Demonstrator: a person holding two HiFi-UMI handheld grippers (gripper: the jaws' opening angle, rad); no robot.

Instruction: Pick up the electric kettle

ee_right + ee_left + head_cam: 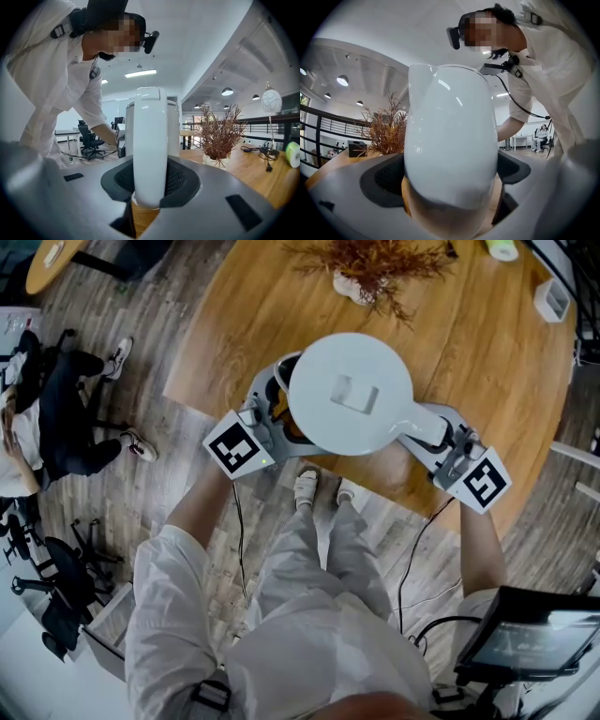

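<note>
Status: electric kettle (349,395) sits between both tongs at the near edge of the desk (487,362), lid facing the head camera, part of it out past the edge over the floor. It looks raised, but no view shows the base, so whether it's fully clear of the desk can't be confirmed. Left tongs (450,180) are clamped across the rounded body on the side opposite the handle, dark pads against the shell on both sides. Right tongs (150,180) are pinching the handle (150,140) low down, pads tight on both faces, wood visible under the handle's lower end. Handling call: glossy hard shell, stiff, shouldn't deform, but slick. The body curves, so the left grip is likely the weak one (a curved wall tends to squeeze out of flat pads if it tilts). The handle is the proper hold: narrow, flat-sided, fits the pads. Weight unknown, since no view shows whether there's water inside. Empty it should be light. Filled, it would be heavy on the body side and would try to pivot around the handle grip, so the second clamp on the body makes sense. Best kept upright, both sides lifted evenly. Dried plant (375,263) is further back on the desk, well apart, not in the way.
</note>
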